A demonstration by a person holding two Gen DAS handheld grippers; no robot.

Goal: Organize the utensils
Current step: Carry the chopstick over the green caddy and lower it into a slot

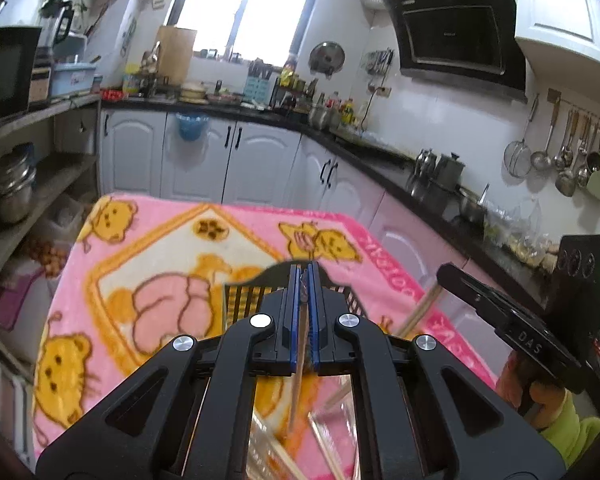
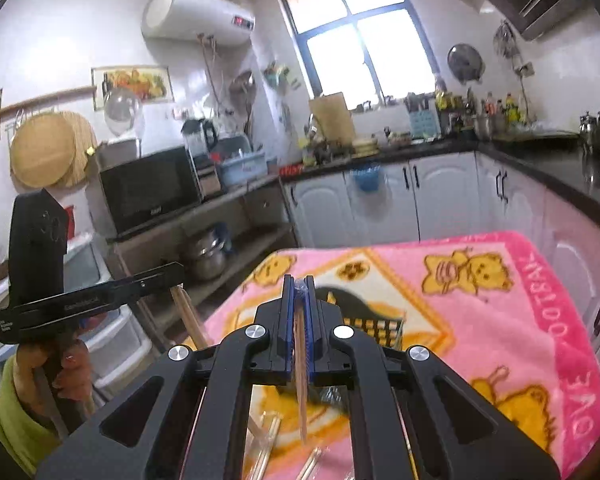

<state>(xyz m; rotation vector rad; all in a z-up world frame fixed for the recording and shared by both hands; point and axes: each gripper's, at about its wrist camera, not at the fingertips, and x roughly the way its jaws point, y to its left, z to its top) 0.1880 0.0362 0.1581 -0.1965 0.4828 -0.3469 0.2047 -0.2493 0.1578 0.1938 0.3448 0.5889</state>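
Each gripper has a thin pale wooden chopstick pinched between its blue fingers, lifted above the pink cartoon-bear blanket [image 2: 496, 320] covering the worktop. The left gripper [image 1: 304, 276] has its chopstick [image 1: 298, 376] hanging down; same for the right gripper [image 2: 299, 286] and its chopstick [image 2: 301, 384]. A black slotted basket [image 2: 380, 326] sits mid-blanket right behind the fingers. More wrapped chopsticks [image 2: 270, 446] lie by the near edge. Blanket border reads "LOVE".
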